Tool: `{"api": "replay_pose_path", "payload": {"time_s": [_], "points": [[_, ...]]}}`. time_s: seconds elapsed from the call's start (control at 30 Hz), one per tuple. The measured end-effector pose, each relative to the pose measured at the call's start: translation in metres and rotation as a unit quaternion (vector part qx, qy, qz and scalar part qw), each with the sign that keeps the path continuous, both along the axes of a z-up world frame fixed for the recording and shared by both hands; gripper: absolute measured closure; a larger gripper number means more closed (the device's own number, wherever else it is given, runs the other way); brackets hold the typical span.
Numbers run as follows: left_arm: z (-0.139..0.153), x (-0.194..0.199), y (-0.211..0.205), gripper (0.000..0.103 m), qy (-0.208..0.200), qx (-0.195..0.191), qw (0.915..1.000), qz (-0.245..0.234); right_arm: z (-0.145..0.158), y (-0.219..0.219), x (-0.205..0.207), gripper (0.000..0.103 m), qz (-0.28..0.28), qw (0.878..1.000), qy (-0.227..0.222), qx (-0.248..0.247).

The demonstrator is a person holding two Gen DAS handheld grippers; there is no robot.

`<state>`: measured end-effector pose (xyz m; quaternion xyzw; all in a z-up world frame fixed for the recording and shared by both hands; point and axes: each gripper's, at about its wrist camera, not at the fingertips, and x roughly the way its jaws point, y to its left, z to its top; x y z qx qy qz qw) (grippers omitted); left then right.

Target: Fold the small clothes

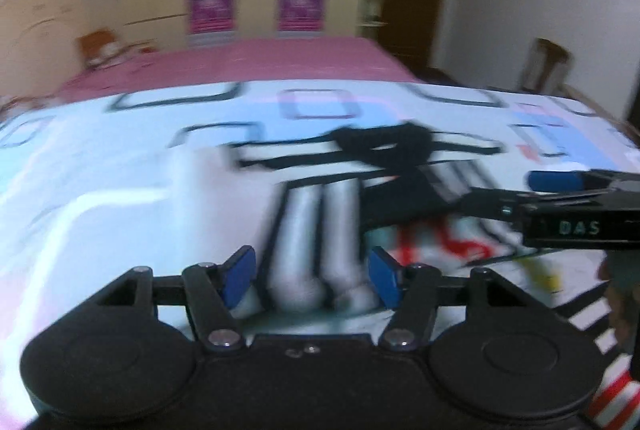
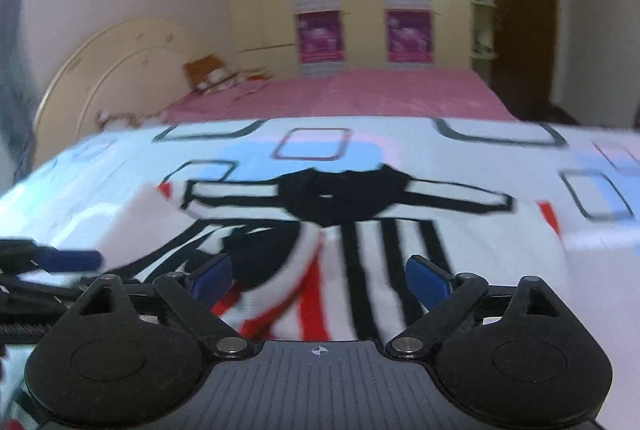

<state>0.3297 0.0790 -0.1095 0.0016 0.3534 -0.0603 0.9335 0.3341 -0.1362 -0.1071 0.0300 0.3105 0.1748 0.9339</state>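
With both your left gripper [image 1: 311, 276] and right gripper [image 2: 319, 280] standing open and empty over the small striped garment [image 2: 372, 250] lying mid-surface on the patterned sheet [image 2: 500, 146], its loose fold, apparently unpinned in this blur, may spring open.

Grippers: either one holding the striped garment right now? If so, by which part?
Nothing is held. Left gripper and right gripper both stand open over the striped garment on the bed sheet; pads clear of the cloth.
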Motion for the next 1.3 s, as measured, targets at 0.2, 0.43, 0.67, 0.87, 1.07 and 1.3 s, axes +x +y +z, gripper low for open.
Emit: {"api": "replay_pose_path", "payload": {"time_s": [0.2,0.43,0.67,0.87,1.07,1.3], "points": [[-0.014,-0.013,0.032,0.042,0.016,0.035,0.9978,0.054,-0.027,0.037,0.015,0.036,0.043,0.997,0.030,-0.060],[-0.026,0.001,0.027,0.047,0.007,0.060,0.9957,0.069,-0.032,0.040,0.027,0.090,0.036,0.997,0.029,-0.069],[-0.033,0.012,0.027,0.074,0.008,0.074,0.9954,0.061,-0.010,-0.025,0.040,0.095,-0.052,0.998,0.039,0.011],[-0.034,0.009,0.033,0.078,0.021,0.051,0.9965,0.063,-0.045,-0.072,0.047,0.095,-0.109,0.984,0.125,0.061],[-0.027,0.009,0.048,0.075,0.055,0.004,0.9968,0.057,-0.035,-0.074,0.044,0.095,-0.101,0.987,0.107,0.067],[-0.026,0.006,0.051,0.078,0.065,-0.011,0.9957,0.065,-0.037,-0.068,0.035,0.095,-0.091,0.990,0.100,0.043]]}}
